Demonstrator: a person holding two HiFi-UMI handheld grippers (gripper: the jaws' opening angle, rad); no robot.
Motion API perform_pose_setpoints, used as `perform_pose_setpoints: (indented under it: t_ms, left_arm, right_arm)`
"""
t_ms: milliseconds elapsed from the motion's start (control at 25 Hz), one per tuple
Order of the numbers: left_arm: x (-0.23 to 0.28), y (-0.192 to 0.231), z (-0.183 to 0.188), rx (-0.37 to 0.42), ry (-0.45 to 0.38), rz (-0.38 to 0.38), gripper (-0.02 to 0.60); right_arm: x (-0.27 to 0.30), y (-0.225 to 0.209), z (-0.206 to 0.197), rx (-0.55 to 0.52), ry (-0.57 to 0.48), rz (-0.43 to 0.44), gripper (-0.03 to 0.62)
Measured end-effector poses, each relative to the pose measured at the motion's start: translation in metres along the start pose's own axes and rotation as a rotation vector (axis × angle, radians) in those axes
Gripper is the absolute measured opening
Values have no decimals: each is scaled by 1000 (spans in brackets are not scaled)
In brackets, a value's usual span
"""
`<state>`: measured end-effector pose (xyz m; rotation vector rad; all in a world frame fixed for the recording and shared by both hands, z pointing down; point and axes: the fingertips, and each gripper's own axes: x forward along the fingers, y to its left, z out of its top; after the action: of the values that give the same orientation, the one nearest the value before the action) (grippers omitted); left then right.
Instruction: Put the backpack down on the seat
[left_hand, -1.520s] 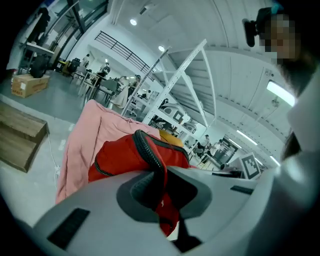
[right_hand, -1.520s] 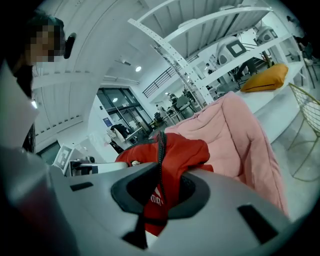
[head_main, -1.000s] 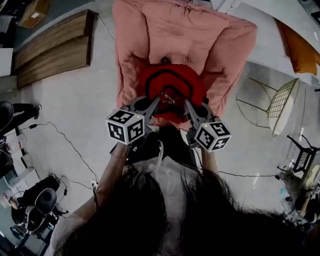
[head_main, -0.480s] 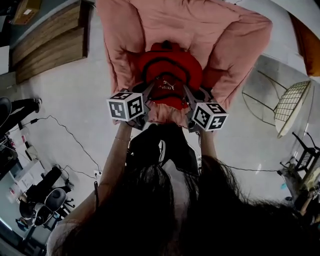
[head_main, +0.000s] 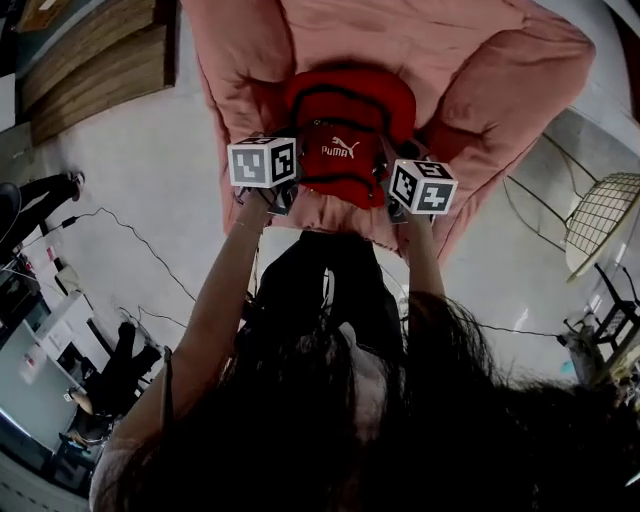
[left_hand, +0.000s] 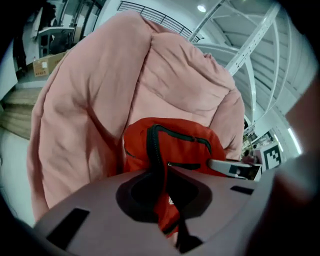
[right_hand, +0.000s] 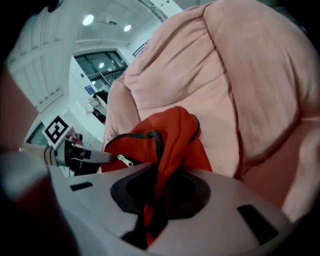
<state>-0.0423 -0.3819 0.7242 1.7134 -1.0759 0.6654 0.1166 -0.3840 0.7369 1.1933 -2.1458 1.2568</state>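
The red backpack (head_main: 345, 135) looks soft, floppy and pretty light, sitting low over the pink armchair (head_main: 480, 80) seat, with the left gripper (left_hand: 162, 197) and right gripper (right_hand: 154, 202) each pinched tight on a side fold of fabric, probably the sanest hold.

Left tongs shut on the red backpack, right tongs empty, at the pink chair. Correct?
No. The right tongs are shut on the backpack too; the right gripper view shows its fabric pinched. The left tongs and pink chair are as stated.
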Motion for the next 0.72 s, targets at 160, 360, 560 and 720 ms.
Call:
perform_pose_setpoints:
  t_ms: [160, 360, 560, 720]
  left_arm:
    - [22, 33, -10, 76, 48, 62, 43]
    - [37, 53, -24, 119, 62, 107, 43]
    - [56, 59, -32, 124, 75, 135, 43]
    - [48, 55, -27, 77, 59, 115, 59]
  right_arm:
    - [35, -30, -16, -94, 82, -73, 63]
    - [55, -39, -35, -102, 111, -95, 63]
    - [66, -51, -45, -153, 128, -134, 63]
    - [59, -44, -41, -153, 136, -114, 64]
